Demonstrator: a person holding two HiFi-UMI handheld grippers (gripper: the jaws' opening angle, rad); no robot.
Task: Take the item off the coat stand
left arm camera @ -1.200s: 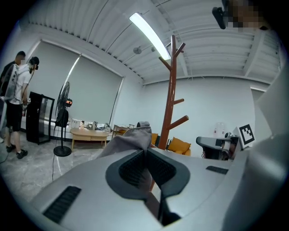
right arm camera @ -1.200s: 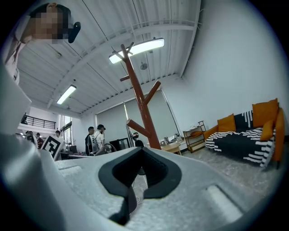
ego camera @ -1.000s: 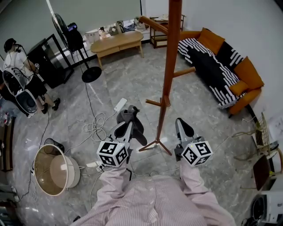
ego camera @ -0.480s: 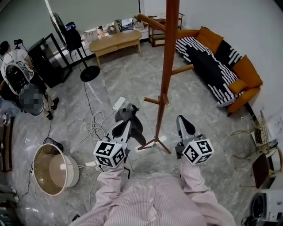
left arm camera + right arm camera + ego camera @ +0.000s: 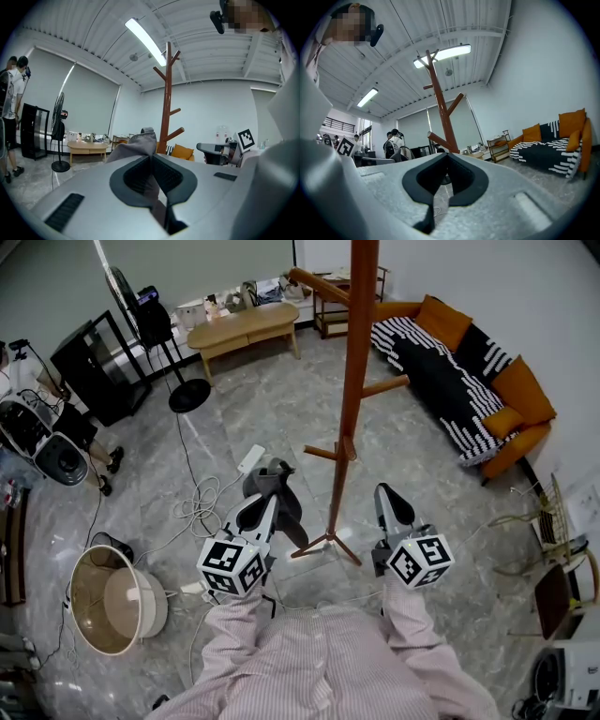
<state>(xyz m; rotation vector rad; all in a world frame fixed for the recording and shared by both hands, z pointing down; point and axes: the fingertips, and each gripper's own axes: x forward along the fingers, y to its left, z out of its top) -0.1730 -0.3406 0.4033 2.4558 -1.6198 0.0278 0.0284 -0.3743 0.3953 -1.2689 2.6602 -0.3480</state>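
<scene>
The wooden coat stand (image 5: 350, 390) rises in the middle of the room, with bare pegs in the head view; it also shows as the coat stand (image 5: 166, 98) and the coat stand (image 5: 440, 110). My left gripper (image 5: 272, 491) is held low, left of the stand's base, shut on a grey cloth item (image 5: 278, 486). The grey cloth item (image 5: 137, 142) bunches up past the closed jaws of the left gripper (image 5: 151, 158). Right of the base, my right gripper (image 5: 387, 497) is shut with nothing in it. The right gripper (image 5: 449, 158) points up toward the stand.
Cables (image 5: 199, 512) and a power strip (image 5: 254, 461) lie on the floor left of the stand. A round beige tub (image 5: 117, 601) sits lower left. A fan (image 5: 169, 352), low table (image 5: 246, 329), striped sofa (image 5: 459, 381) and a person (image 5: 56, 427) ring the room.
Both grippers stay almost where they were, the cloth still held. The person at the far left has shifted further toward the frame's edge.
</scene>
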